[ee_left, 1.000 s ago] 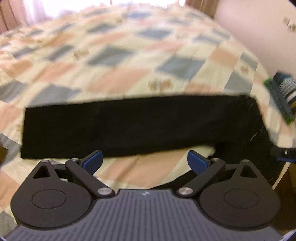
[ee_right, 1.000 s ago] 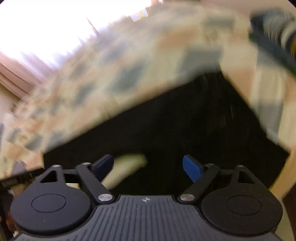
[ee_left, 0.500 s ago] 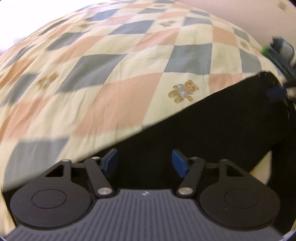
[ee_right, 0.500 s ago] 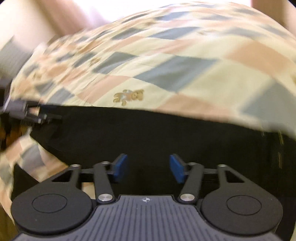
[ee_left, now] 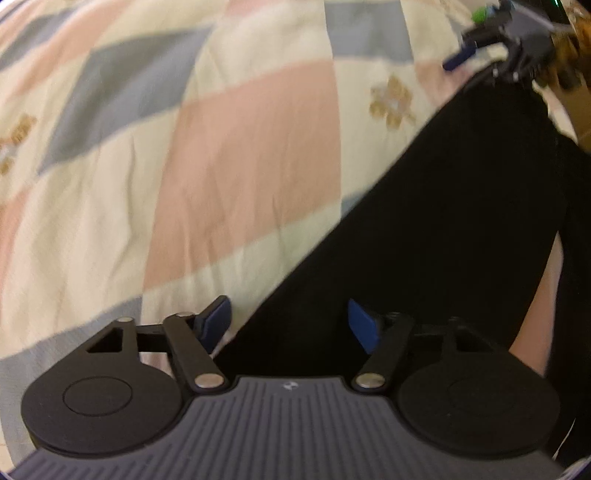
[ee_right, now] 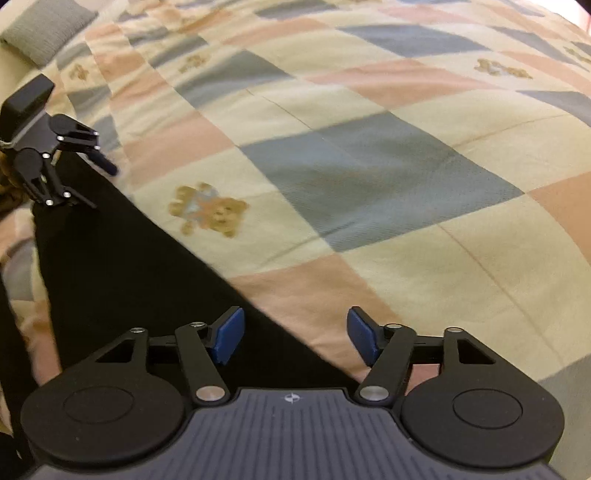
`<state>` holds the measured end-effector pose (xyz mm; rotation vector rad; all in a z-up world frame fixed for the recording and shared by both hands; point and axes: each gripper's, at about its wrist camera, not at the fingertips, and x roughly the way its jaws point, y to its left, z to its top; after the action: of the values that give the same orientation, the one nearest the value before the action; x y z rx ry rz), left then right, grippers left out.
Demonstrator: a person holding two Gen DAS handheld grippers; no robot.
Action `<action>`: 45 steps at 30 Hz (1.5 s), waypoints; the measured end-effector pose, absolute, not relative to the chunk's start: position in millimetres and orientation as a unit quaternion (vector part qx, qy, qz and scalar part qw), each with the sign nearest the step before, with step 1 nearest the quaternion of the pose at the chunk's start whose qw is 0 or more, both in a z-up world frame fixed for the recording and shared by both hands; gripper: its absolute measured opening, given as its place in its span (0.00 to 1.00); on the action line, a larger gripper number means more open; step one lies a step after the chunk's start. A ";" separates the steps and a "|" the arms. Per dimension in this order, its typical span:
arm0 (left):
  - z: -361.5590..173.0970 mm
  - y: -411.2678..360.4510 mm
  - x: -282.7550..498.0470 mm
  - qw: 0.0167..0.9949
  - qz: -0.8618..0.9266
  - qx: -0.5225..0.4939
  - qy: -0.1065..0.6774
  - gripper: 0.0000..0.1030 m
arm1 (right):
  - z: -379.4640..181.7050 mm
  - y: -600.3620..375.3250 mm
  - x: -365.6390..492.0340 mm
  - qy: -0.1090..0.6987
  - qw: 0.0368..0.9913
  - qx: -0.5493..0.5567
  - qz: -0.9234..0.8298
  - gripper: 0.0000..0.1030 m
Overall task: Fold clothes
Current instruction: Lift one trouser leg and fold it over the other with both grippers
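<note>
A pair of black trousers [ee_left: 443, 206] lies flat on a checked quilt [ee_left: 221, 147]. In the left wrist view my left gripper [ee_left: 288, 325] is open, its jaws straddling the garment's upper edge at one end. In the right wrist view the trousers [ee_right: 110, 266] run from lower centre to upper left, and my right gripper [ee_right: 293, 338] is open over the same edge at the other end. Each gripper shows small in the other's view: the right one [ee_left: 476, 55] at top right, the left one [ee_right: 88, 166] at upper left, both with jaws apart.
The quilt [ee_right: 369, 166] has grey, pink and cream squares with teddy bear prints [ee_right: 207, 210]. A grey pillow [ee_right: 44, 29] lies at the far upper left of the right wrist view. A bare strip of quilt [ee_left: 535, 295] shows between the trouser legs.
Both grippers have dropped close to the trousers and now sit at opposite ends of the upper edge. Their jaws stay open.
</note>
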<state>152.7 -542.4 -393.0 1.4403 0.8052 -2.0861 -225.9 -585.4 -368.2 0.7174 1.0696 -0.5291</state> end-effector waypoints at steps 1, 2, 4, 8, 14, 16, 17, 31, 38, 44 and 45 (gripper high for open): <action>-395.0 -539.0 152.0 0.237 -0.766 0.526 0.284 0.44 | -375.0 -588.9 -226.5 0.507 0.760 0.336 -0.228 0.64; -395.7 -536.4 151.5 0.238 -0.768 0.525 0.279 0.34 | -381.5 -590.2 -227.0 0.520 0.755 0.340 -0.210 0.60; -395.5 -530.9 150.3 0.238 -0.771 0.521 0.279 0.12 | -387.7 -585.2 -227.7 0.539 0.755 0.327 -0.182 0.46; -382.5 -502.5 140.7 0.276 -0.774 0.530 0.210 0.05 | -375.4 -573.2 -232.3 0.545 0.766 0.289 -0.182 0.12; -319.8 -427.5 131.4 0.414 -0.755 0.492 0.128 0.04 | -317.4 -499.3 -242.2 0.494 0.811 0.156 -0.271 0.09; -292.3 -388.4 126.6 0.457 -0.744 0.472 0.119 0.04 | -296.8 -457.4 -246.4 0.471 0.821 0.111 -0.303 0.08; -280.1 -366.1 123.5 0.474 -0.739 0.464 0.118 0.05 | -286.2 -432.2 -250.4 0.457 0.825 0.092 -0.319 0.08; -304.3 -114.0 70.6 0.565 -0.588 0.446 0.369 0.14 | -307.5 -151.9 -315.5 0.454 0.755 0.269 -0.389 0.26; -298.8 -129.1 89.2 0.601 -0.562 0.335 0.459 0.25 | -319.9 -181.0 -455.8 0.134 0.609 0.556 -0.550 0.46; -306.6 -134.8 91.8 0.596 -0.559 0.306 0.488 0.30 | -355.8 -192.9 -520.8 -0.038 0.496 0.626 -0.600 0.46; -308.6 -134.1 91.5 0.594 -0.560 0.305 0.491 0.30 | -361.8 -192.7 -524.0 -0.050 0.490 0.633 -0.597 0.46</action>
<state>91.5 -134.1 -308.6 0.7086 1.1413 -1.3017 -524.0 -192.7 -361.8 1.5382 -0.1217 -1.4489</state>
